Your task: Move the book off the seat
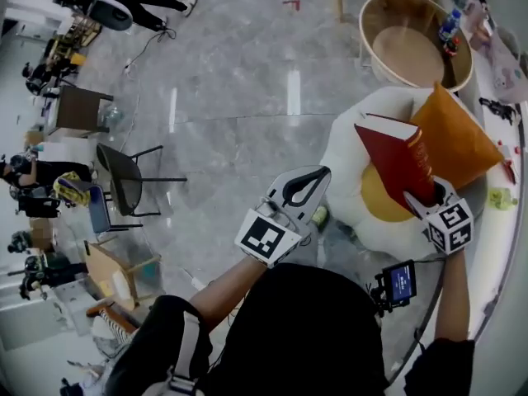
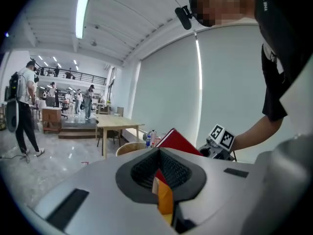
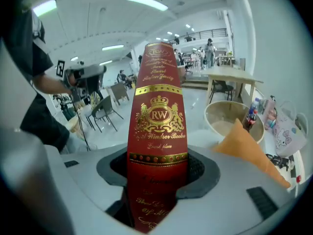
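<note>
- The right gripper (image 3: pixel 157 169) is clamped on the red book (image 3: pixel 157 114) — its jaws stand fairly wide, the pads pressing both covers near the lower end, with the gold-lettered spine facing the camera.
- In the head view, the book sticks up tilted out of that gripper, over the white seat (image 1: pixel 346 159) and in front of an orange cushion (image 1: pixel 462 139).
- The left gripper (image 1: pixel 307 186) is closed, tips together, with nothing between them — it is well apart from the book, on its left.
</note>
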A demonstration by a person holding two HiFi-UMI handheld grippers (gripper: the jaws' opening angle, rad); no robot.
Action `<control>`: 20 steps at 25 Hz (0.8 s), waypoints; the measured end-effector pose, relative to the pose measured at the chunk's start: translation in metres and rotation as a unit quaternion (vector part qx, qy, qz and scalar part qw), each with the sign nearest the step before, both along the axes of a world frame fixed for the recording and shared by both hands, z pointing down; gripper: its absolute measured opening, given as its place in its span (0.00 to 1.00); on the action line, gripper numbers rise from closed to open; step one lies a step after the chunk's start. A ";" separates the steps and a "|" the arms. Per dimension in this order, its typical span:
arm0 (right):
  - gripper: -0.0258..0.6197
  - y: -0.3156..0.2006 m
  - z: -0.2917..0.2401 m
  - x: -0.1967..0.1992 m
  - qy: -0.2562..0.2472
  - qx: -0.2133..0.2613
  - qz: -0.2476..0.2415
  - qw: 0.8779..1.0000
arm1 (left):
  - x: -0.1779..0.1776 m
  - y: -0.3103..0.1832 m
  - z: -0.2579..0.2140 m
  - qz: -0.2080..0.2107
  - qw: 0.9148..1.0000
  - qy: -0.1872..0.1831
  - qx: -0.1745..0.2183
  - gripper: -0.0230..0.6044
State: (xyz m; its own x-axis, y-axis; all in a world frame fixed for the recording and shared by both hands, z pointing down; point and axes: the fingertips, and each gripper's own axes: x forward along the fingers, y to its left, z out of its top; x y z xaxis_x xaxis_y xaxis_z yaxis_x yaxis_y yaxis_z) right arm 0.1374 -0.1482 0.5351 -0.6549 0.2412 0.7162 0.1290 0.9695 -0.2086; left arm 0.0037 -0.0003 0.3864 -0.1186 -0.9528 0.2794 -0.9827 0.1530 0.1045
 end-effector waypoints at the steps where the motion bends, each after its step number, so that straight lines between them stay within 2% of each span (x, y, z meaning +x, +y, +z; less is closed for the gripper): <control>1: 0.41 0.006 -0.020 -0.011 -0.026 -0.012 0.008 1.000 | -0.008 0.012 -0.008 -0.013 1.000 -0.011 0.002 0.05; 5: 0.41 0.039 -0.091 -0.050 -0.129 -0.073 0.022 0.989 | -0.037 0.068 -0.039 -0.089 0.995 -0.030 0.017 0.05; 10: 0.41 0.071 -0.158 -0.085 -0.233 -0.172 0.021 0.957 | -0.060 0.123 -0.062 -0.179 0.982 -0.047 0.021 0.05; 16: 0.41 0.097 -0.195 -0.110 -0.271 -0.286 0.032 0.919 | -0.070 0.157 -0.084 -0.222 0.973 -0.060 0.031 0.05; 20: 0.41 0.118 -0.203 -0.133 -0.275 -0.324 0.032 0.905 | -0.083 0.173 -0.092 -0.234 0.970 -0.065 0.013 0.05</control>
State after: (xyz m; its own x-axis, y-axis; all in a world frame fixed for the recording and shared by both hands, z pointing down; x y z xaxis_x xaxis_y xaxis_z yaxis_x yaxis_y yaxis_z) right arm 0.0046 -0.0305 0.3321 -0.8967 0.4426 -0.0009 0.3342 0.6759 -0.6569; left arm -0.0793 0.1724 0.2940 -0.5729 -0.7924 0.2093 -0.8110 0.5850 -0.0054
